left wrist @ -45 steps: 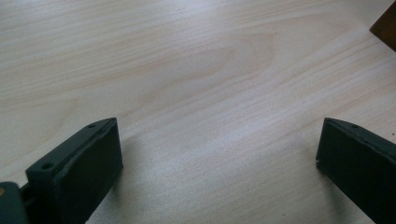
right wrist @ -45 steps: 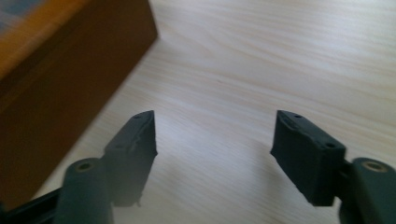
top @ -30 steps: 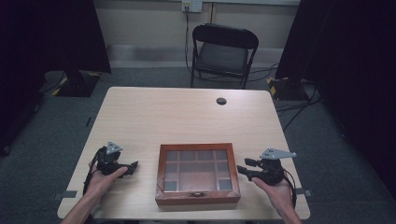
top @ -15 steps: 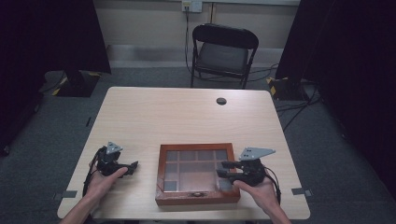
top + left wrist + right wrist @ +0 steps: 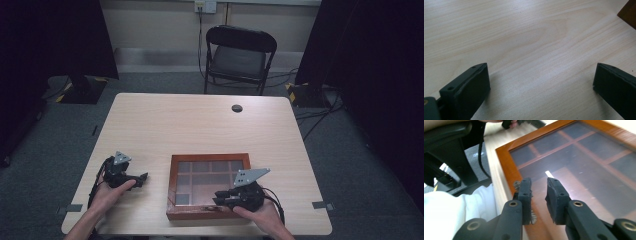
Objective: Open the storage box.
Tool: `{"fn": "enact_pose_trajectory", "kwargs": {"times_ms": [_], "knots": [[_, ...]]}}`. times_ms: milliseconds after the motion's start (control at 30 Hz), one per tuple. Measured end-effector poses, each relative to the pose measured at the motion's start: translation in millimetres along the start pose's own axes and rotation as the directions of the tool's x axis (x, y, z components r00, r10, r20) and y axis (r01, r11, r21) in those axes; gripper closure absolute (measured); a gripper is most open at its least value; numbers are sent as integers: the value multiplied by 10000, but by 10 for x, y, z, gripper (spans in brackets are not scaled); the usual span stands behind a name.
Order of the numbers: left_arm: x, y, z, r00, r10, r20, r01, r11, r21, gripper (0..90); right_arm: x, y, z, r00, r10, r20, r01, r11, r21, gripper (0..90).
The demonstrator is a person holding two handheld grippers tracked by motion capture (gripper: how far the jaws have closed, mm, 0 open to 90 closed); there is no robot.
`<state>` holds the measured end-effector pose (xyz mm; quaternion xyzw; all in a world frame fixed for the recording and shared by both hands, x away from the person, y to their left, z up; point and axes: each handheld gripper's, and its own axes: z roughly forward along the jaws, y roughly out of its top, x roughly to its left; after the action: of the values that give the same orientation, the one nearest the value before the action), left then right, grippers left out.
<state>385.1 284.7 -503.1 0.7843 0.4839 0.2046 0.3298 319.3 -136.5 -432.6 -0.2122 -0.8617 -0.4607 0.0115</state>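
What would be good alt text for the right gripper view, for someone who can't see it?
The right gripper, its two black jaws nearly closed with nothing between them, hangs over the front edge of a wooden box whose glass lid shows dividers beneath. A small metal clasp sits on the rim by the left-hand jaw. The pale table runs alongside the box.

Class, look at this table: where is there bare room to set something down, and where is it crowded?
The far half of the table is bare, bordered by the wooden box and the small dark cap. The near edge is crowded: left gripper, box, right gripper.
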Motion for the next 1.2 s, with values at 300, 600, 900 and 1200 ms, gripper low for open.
{"fn": "enact_pose_trajectory", "kwargs": {"times_ms": [300,600,900,1200], "knots": [[1,1,3,10000,-32,37,32,10000,7,0,72,-44,103,9978,-365,-548,385,9987,346,782],[16,16,17,9999,62,117,-62,10000,20,0,83,-52,162,9954,-635,-722,666,9969,417,806],[6,12,17,9998,-171,85,172,9998,-71,8,95,-20,192,9948,-733,-712,769,9958,497,816],[11,13,-12,9997,-228,48,229,9997,-86,63,92,20,234,9943,-803,-696,841,9951,523,822]]}}
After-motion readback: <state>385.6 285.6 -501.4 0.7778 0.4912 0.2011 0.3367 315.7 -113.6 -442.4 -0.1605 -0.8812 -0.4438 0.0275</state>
